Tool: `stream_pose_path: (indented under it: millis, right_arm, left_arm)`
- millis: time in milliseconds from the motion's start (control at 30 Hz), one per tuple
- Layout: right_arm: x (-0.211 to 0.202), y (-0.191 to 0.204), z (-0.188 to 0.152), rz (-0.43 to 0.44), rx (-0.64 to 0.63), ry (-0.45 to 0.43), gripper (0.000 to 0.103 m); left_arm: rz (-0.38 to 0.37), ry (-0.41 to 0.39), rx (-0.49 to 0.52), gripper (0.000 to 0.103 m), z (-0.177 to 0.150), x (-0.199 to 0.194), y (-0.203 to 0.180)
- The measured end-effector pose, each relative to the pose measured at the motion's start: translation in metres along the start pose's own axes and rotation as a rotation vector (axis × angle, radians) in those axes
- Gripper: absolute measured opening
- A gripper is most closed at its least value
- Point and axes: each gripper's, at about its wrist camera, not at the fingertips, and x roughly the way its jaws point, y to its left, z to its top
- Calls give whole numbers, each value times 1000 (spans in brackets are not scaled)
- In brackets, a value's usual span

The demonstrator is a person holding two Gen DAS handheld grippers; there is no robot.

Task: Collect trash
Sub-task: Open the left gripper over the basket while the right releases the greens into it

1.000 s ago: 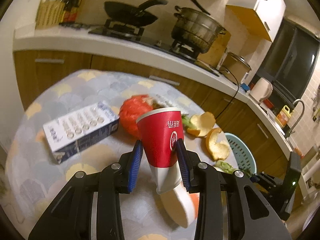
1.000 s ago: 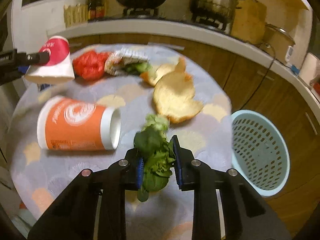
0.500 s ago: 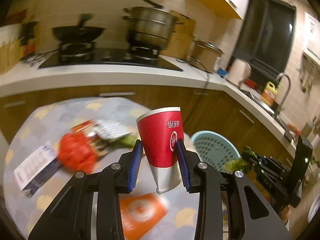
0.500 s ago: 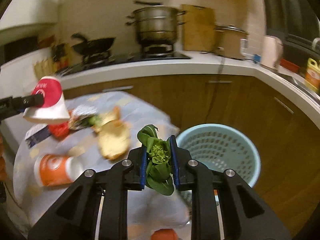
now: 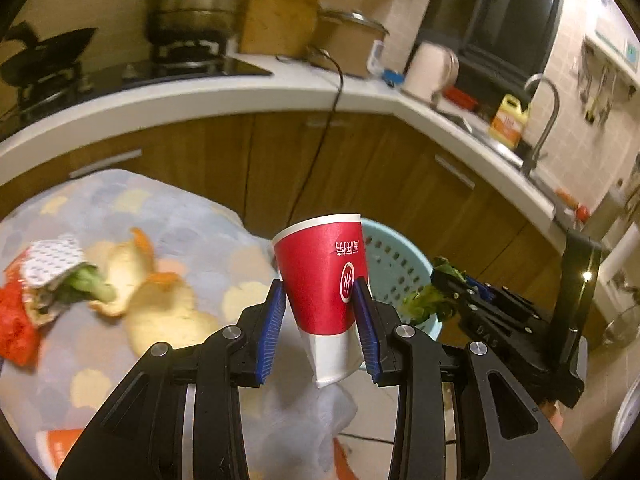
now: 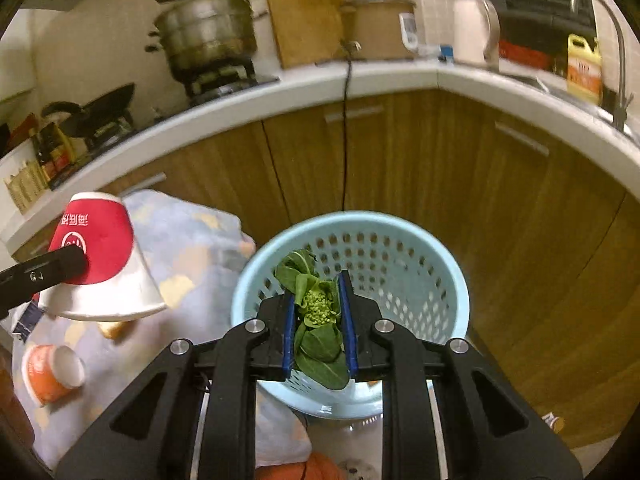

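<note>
My left gripper [image 5: 320, 304] is shut on a red and white paper cup [image 5: 326, 276], held in the air by the table's right edge; the cup also shows in the right wrist view [image 6: 98, 256]. My right gripper [image 6: 318, 312] is shut on a bunch of green vegetable scraps [image 6: 318, 320], held above the open light blue perforated basket [image 6: 400, 264] on the floor. In the left wrist view the basket [image 5: 390, 264] lies behind the cup, with the right gripper [image 5: 440, 292] and greens [image 5: 424, 300] over its rim.
The table has a patterned cloth [image 5: 192, 220] with orange peels [image 5: 160, 300], a red bag [image 5: 16, 320], a wrapper with greens [image 5: 60, 264] and a tipped orange cup [image 6: 50, 368]. Wooden cabinets [image 6: 440, 168] and a counter stand behind the basket.
Both grippers have swung right, away from the table and toward the basket. The greens now hang over the basket's opening. The red cup has come to the table's right edge.
</note>
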Motion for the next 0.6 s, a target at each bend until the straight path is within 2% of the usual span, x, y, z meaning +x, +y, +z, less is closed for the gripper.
stream_pose_path:
  millis: [133,267,300,333,367,400,600]
  right_arm:
    - [22,-14,-8,0,40,59,17]
    - [41,-24,-9,9,68,108,22]
    - [45,-25,-9,15,72,126,29]
    - [50,-25,-8,23,74,142,34]
    - [53,-26,-7,28,78,149,50]
    - [53,-28,-7,28,83,146,55]
    - [32,-23,-4,49,60,94,55]
  left_arm:
    - [-1,42,-9,33,0,34,-7]
    - [-2,65,-11,36,0,56,-10]
    - [-2,69,-12,45,-1,59,-10]
    - [6,77,-14,49,-1,62,-10]
    - [10,78,-16,52,-2,63,-9]
    - [10,82,-15,52,-3,63,-8]
    - [-3,49,-26,52,-5,42,5]
